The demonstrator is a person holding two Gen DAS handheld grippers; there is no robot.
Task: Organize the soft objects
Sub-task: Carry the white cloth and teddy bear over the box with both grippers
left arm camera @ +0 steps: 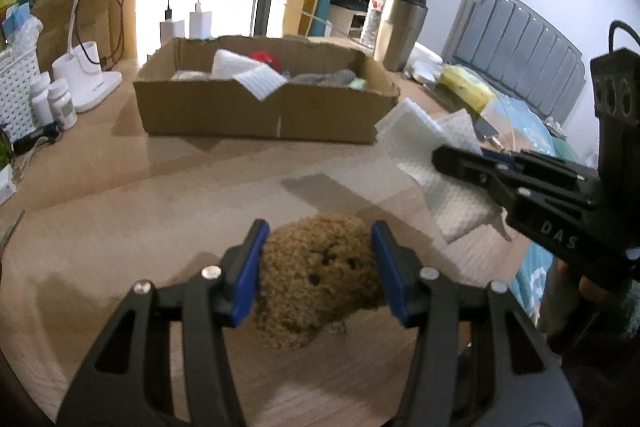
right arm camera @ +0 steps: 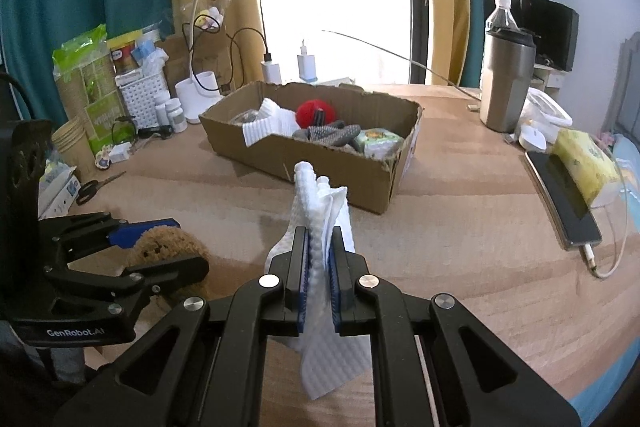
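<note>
Low in the frame, the left gripper clamps a brown plush toy while the right gripper pinches white foam sheets before the cardboard box.

Each camera sat close behind its own tool, looking forward along the fingers over the surface; both views shared the cardboard box ahead and each other's tool.

Right gripper bottom center, clamped on crumpled white foam sheet. Left gripper at lower left, pinching brown plush toy. Cardboard box mid-frame holds red ball, grey items, white foam. Steel tumbler upper right; phone right edge.
</note>
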